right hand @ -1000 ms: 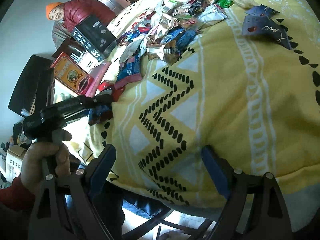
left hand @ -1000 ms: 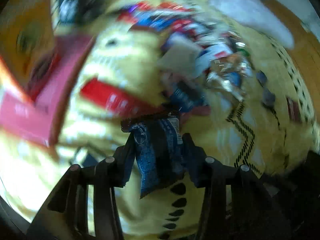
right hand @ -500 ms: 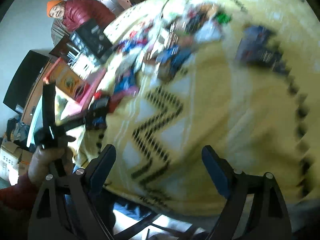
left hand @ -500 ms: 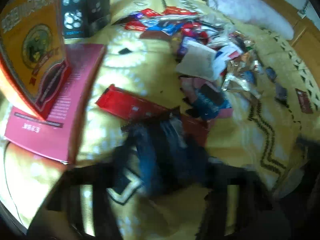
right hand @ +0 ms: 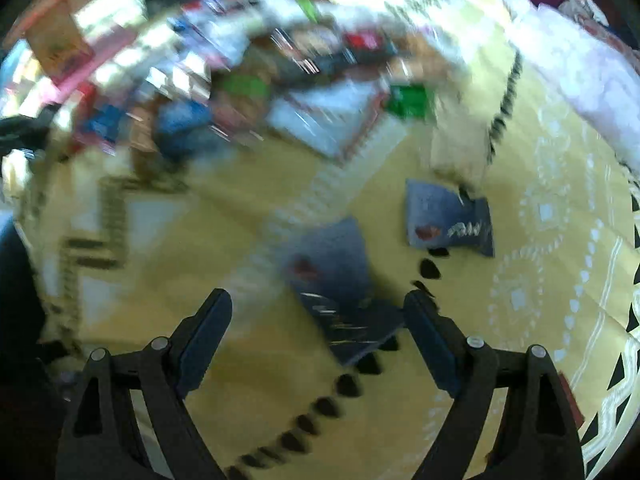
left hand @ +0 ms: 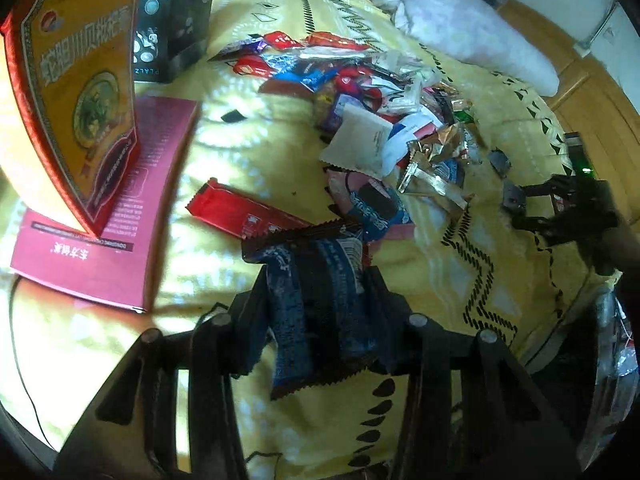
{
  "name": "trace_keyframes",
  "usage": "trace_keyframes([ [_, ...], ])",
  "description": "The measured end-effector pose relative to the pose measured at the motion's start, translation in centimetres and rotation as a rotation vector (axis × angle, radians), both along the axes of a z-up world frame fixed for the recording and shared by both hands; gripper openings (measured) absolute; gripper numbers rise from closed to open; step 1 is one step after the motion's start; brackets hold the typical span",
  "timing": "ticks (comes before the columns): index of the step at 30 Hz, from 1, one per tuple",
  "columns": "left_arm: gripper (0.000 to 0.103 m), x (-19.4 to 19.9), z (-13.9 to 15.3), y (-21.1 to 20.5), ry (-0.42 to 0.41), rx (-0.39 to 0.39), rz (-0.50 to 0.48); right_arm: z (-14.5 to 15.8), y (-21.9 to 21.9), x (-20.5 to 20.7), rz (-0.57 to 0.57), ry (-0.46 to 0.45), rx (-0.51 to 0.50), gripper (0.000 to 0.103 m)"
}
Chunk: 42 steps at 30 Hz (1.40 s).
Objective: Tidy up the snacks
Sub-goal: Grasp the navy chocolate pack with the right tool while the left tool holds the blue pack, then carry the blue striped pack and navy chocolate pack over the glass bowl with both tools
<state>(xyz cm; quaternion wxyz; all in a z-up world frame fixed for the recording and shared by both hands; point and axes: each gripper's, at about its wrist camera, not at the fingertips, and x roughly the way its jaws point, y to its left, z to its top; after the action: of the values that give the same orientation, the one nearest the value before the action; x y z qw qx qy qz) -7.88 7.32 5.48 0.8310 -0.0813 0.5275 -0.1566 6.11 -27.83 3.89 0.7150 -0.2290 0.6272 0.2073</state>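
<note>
My left tongs (left hand: pixel 316 280) are clamped on a dark blue snack packet (left hand: pixel 316 300), gripped across its middle so the crimped top edge stands above the pads and the lower end hangs free below them. It looks like thin foil film: light, soft and crinkly, and probably slick, so I judge a mid-body pinch like this one holds it best, though brittle contents could crush under too firm a squeeze. The packet hangs over the yellow patterned bedspread (left hand: pixel 224 152), just this side of the long red wrapper (left hand: pixel 244 212). Beyond that wrapper lies the heap of mixed snack wrappers (left hand: pixel 384 120), and to the wrapper's left a pink box (left hand: pixel 120 216) lies flat with an orange carton (left hand: pixel 80 80) standing on it.

My right tongs (right hand: pixel 316 332) stand apart with nothing pressed between the pads. They have just narrowed slightly. Beneath them, on the same bedspread, lies a small grey-blue pouch (right hand: pixel 336 280), badly blurred, and a second like it (right hand: pixel 448 220) sits nearby, toward the white pillow (right hand: pixel 580 92). These pouches look flat and limp; I would take one by a raised edge or corner rather than press down onto the soft bedding.
</note>
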Motion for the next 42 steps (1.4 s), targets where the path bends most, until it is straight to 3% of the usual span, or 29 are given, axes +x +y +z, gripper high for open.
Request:
trace_keyframes([
  [2, 0.045, 0.0, -0.2, -0.3, 0.003, -0.002, -0.006, -1.0, -0.9, 0.4, -0.038, 0.021, 0.043, 0.082],
  [5, 0.045, -0.4, 0.1, -0.8, -0.013, -0.006, -0.016, -0.8, -2.2, 0.1, -0.116, -0.031, 0.106, 0.067],
  [7, 0.045, -0.5, 0.6, -1.0, -0.034, -0.001, -0.027, 0.1, -3.2, -0.3, -0.168, -0.068, 0.119, 0.052],
  [16, 0.045, -1.2, 4.5, -0.5, -0.150, -0.024, -0.026, 8.1, -5.4, -3.1, -0.379, -0.255, 0.346, 0.049],
  [23, 0.045, -1.9, 10.5, 1.8, -0.313, -0.023, 0.016, 15.1, 1.4, -5.0, -0.354, -0.422, 0.470, 0.049],
  [28, 0.045, -2.5, 15.0, 5.4, -0.428, -0.023, 0.098, 20.0, 6.7, -4.0, -0.305, -0.504, 0.575, 0.049],
  [35, 0.045, -3.1, 19.1, 15.7, -0.504, 0.031, 0.358, 26.1, 18.8, -1.8, -0.146, -0.525, 0.742, 0.049],
  [42, 0.045, -4.4, 19.6, 27.6, -0.489, 0.067, 0.638, 29.3, 34.5, -0.9, 0.040, -0.441, 0.874, 0.049],
])
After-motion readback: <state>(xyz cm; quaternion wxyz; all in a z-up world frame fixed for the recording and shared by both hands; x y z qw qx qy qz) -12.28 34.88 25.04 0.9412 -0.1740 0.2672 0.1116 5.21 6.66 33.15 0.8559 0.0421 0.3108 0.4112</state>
